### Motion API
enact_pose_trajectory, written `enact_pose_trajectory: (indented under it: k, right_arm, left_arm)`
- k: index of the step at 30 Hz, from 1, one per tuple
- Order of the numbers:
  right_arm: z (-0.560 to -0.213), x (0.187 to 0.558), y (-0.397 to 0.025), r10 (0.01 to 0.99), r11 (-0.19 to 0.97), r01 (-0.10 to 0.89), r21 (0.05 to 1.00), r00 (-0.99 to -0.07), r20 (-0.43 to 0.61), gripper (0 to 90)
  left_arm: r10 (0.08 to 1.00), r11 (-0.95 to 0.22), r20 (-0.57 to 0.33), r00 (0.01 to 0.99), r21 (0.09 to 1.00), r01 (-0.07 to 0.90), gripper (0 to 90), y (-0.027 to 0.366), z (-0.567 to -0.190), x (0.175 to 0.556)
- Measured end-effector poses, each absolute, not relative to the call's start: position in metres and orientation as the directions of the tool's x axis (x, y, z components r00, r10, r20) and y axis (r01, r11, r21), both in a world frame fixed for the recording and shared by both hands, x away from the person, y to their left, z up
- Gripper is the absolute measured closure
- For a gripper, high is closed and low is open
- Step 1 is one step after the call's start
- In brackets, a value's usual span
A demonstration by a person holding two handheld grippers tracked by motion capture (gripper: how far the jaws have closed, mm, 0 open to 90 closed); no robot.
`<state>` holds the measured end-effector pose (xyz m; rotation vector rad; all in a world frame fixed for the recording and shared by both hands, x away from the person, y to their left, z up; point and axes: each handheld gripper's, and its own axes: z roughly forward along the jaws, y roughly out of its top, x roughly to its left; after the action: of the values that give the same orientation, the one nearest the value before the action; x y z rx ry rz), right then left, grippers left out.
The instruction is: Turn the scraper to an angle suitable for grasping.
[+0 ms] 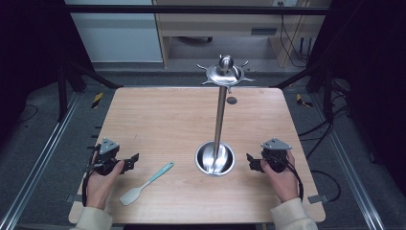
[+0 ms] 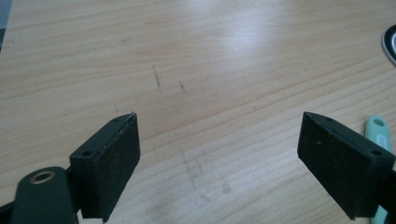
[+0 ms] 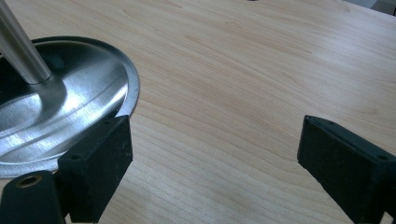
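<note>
Spatula (image 1: 145,184) of pale mint silicone, laid flat on the wooden table (image 1: 163,120) near its front edge, blade toward the person and handle angled up and right toward the steel stand (image 1: 220,117). Positioned just right of the left gripper (image 1: 130,162), apart from it; handle end with hanging hole glimpsed at the right margin of the left gripper view (image 2: 377,133), beside the right-hand jaw. Left gripper rested low at the table's left, jaws spread wide, nothing between them. Right gripper (image 1: 251,161) rested beside the stand's dished base (image 3: 70,112), jaws likewise wide apart and empty. Stand's hooked crown (image 1: 225,73) bare of utensils.

Judged light, with a soft, bendable blade and a stiffer, narrow handle; surface probably smooth and somewhat slippery against the jaw pads. Best taken at mid-handle, across its narrow width, where least likely to flex or rotate. Blade grip judged poor: likely to fold. Flat lie against the tabletop probably demanding a low, near-level approach to get the jaws around the handle.
</note>
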<state>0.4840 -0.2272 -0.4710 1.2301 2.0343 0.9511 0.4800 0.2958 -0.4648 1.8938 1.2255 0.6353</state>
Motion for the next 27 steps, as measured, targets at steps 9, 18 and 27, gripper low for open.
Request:
enact_pose_trajectory:
  k: [9, 18, 27]
  right_arm:
    - [-0.472, 0.484, -0.229, 0.904, 0.334, 0.495, 0.803, -0.41, -0.123, 10.6]
    - [-0.472, 0.483, -0.231, 0.908, 0.327, 0.498, 0.803, -0.4, -0.123, 10.6]
    - [-0.47, 0.482, -0.229, 0.906, 0.325, 0.488, 0.81, -0.407, -0.118, 10.6]
  left_arm:
    - [0.888, -0.294, 0.06, 0.456, 0.837, 0.462, 15.9, 0.265, -0.447, 0.496]
    - [0.856, -0.364, 0.121, 0.503, 0.832, 0.42, 22.1, 0.239, -0.438, 0.506]
    - [0.816, -0.402, 0.109, 0.567, 0.812, 0.423, 20.5, 0.226, -0.455, 0.494]
